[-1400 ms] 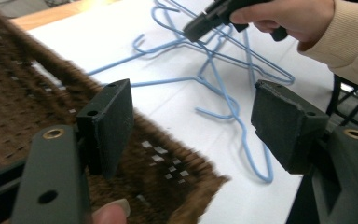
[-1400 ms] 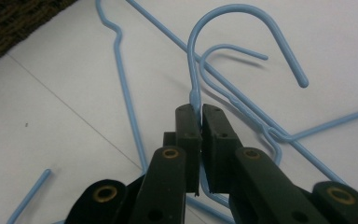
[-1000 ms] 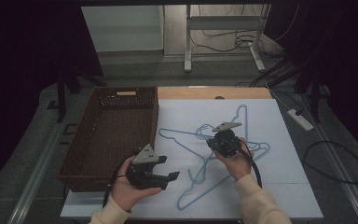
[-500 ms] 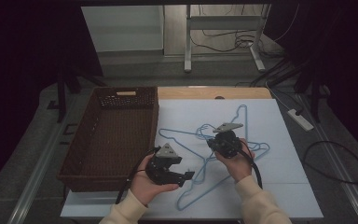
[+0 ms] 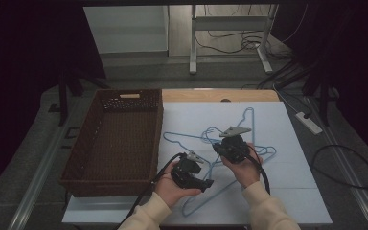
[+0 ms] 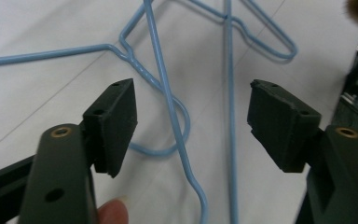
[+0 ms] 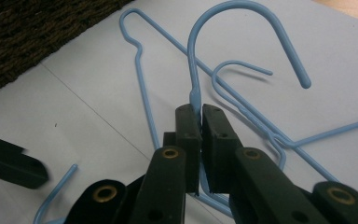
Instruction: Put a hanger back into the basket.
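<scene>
1. Dim room behind, floor cables and a metal stand leg past the far edge; pale blue-white table top (image 5: 297, 143) under the work, with a strip of bare wood along its far side.
2. Dark brown woven rectangular basket (image 5: 115, 143) on the left part of the table, just beside the pile of wire.
3. Light blue wire coat hangers (image 5: 249, 120) lying flat and overlapped near the table's middle, hooks and arms crossed into a loose star; apart from the basket, none inside it.
4. Right gripper (image 5: 231, 146) low over the centre of the pile, grey three-cornered plate on top, held by a hand in a cream sleeve.
5. Right gripper view: black jaws pressed together on the neck of one light blue hanger hook (image 7: 242, 28), wire clamped just below the curve; hook rising clear of the others.
6. Left gripper (image 5: 206, 183) near the table's front edge, close to the lower arm of a hanger, cable trailing back toward the person.
7. Left gripper view: jaws spread wide, nothing between the pads in contact; twisted hanger neck and hook loop (image 6: 168, 116) lying on the table beneath the gap. Fingertip at bottom edge.
</scene>
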### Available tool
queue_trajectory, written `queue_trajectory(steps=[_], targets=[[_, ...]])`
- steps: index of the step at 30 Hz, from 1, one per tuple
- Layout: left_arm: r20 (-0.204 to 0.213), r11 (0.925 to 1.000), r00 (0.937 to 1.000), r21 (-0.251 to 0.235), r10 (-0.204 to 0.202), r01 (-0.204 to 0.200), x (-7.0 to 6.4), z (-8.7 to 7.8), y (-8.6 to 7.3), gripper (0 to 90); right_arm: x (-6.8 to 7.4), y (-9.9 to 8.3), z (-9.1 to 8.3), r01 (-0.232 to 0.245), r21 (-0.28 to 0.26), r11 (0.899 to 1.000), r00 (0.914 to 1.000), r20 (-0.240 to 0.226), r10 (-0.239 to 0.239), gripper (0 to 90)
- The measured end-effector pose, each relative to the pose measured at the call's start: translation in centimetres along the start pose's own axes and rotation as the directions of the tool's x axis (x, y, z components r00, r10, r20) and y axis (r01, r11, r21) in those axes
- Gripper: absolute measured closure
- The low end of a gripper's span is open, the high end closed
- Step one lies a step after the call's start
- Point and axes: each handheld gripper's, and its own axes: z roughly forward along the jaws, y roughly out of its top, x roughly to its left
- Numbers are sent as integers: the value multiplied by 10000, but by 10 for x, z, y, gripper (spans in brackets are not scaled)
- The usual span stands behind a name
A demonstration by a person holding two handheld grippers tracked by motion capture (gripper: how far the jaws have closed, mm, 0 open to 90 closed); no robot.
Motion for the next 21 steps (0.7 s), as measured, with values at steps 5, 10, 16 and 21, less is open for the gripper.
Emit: queue_trajectory(steps=[5,10,16,21], targets=[[77,9997,9998,139,-191,190,3,14,1,440,0,-1,-2,-14,-16,10000,10000,-32,14,859],[72,9996,9996,-11,-271,271,5,19,2,561,-1,-2,-7,-86,-123,9999,9999,-66,86,858],[218,9996,9994,15,-272,272,7,20,1,769,0,-3,-10,-65,-230,9997,10000,-78,63,858],[343,9978,9973,-84,-648,651,9,20,0,836,1,-5,-13,-104,-375,9992,9999,-94,101,857]])
